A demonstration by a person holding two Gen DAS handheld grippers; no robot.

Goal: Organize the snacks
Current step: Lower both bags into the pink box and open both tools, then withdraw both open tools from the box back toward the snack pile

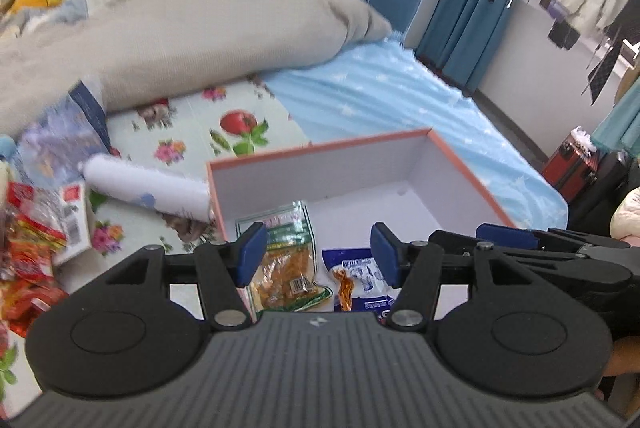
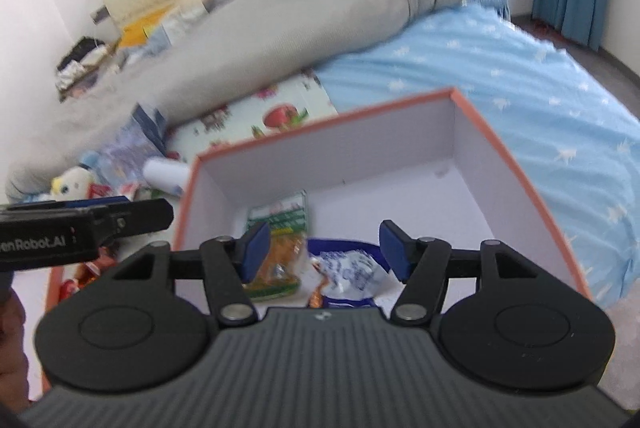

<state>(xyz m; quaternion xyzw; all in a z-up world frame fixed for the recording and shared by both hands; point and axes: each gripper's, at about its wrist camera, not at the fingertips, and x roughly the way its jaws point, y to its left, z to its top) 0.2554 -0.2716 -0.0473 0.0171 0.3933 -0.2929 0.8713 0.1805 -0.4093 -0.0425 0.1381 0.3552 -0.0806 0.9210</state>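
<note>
An orange-rimmed white box (image 1: 456,164) (image 2: 496,144) stands on the bed. On its floor lie a green-edged clear snack packet (image 1: 286,268) (image 2: 280,260) and a blue-and-white snack packet (image 1: 360,280) (image 2: 348,276). My left gripper (image 1: 318,252) hangs open above the two packets, nothing between its blue pads. My right gripper (image 2: 324,248) is also open above them and holds nothing; its side also shows at the right of the left wrist view. More snacks in red wrappers (image 1: 28,252) lie in a heap left of the box.
A white roll (image 1: 148,190) lies against the box's left wall on a flowered mat (image 1: 192,132). A grey quilt (image 1: 192,28) is bunched behind, a blue sheet (image 1: 400,100) spreads right. A soft toy (image 2: 70,182) lies at left. A red suitcase (image 1: 572,164) stands off the bed.
</note>
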